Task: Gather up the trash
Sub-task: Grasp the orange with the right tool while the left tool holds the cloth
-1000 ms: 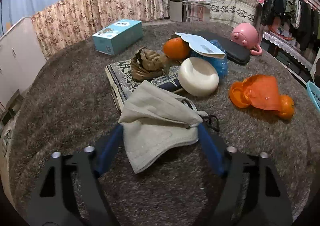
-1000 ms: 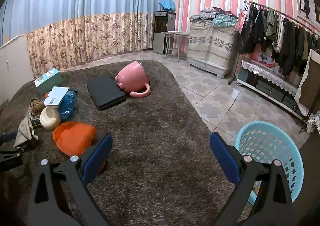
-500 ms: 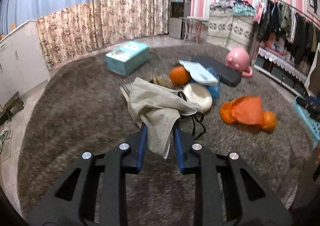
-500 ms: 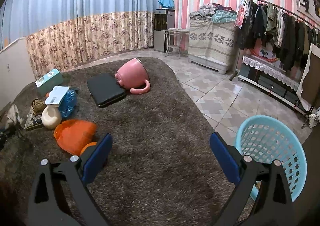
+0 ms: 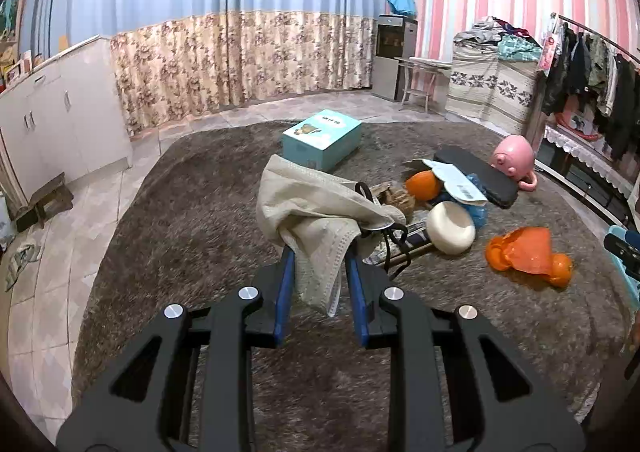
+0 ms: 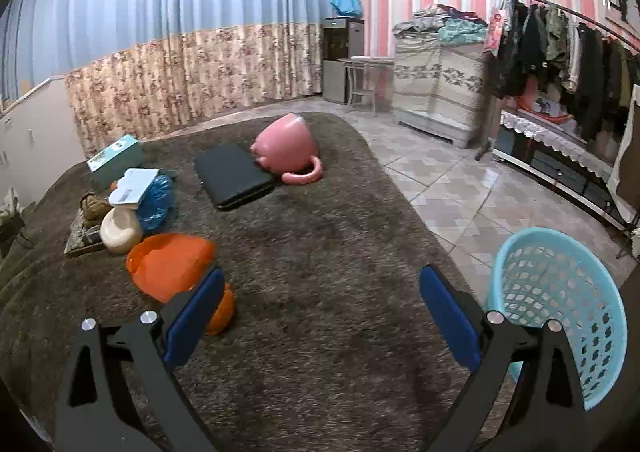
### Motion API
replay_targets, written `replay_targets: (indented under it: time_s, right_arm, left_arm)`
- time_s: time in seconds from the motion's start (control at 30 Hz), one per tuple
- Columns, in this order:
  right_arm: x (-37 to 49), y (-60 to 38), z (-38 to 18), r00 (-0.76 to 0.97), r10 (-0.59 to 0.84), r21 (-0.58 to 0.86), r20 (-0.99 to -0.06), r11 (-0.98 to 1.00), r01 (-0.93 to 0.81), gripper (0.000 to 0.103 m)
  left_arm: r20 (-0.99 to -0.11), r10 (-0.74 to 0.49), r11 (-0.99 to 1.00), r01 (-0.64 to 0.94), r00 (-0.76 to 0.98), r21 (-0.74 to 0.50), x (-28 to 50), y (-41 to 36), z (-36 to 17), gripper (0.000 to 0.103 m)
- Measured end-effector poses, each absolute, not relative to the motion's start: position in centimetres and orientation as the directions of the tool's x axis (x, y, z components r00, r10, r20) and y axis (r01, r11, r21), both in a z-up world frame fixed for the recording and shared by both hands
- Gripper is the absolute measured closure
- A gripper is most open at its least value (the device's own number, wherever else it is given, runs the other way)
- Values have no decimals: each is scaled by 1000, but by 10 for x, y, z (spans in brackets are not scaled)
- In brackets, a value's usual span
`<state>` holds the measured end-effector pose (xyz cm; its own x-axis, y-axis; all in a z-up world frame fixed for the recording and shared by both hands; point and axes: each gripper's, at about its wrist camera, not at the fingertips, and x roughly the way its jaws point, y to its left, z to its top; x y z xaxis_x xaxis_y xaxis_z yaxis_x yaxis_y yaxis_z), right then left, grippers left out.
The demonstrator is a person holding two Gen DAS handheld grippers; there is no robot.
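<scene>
My left gripper [image 5: 318,276] pinches the limp, light face mask [image 5: 316,224] bunched between its pads, a soft hold likely to slip, while my right gripper [image 6: 320,316] hangs spread, the basket [image 6: 560,304] just right of it.

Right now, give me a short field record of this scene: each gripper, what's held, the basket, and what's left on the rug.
left gripper: shut on a beige face mask, lifted off the rug
right gripper: open, empty
basket: light blue, at the rug's edge, nothing seen inside
left on rug: orange plastic bag, blue plastic bag, cream bowl, teal box, pink mug
</scene>
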<state>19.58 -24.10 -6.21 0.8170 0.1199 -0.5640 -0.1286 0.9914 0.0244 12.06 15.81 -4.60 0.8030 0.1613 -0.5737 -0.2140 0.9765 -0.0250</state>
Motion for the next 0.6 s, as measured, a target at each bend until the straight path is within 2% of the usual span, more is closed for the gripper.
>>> replay_targets:
  time_s: [0.23,0.47,0.5,0.6]
  right_arm:
    - [199,-217,-74,776,224,40,-590,968,-249,7]
    - [204,-183,-96,711,236,-21,-663,943,-332,9]
    - [205,-180,-99,703,235,-28,-671,939,-342,13]
    - [209,-178,-105,669,264,2,-695,931,-365,41]
  left_arm:
    - [-581,190,974,-226,791,10,123,162,-57,79]
    - [-598,182,973,-229,781,-4,126,167,-67,79]
    - [-600,180,973,-229,779,-5,127,167,-68,79]
    - [-602,179,974,-226,778,-3,126,164,-70,79]
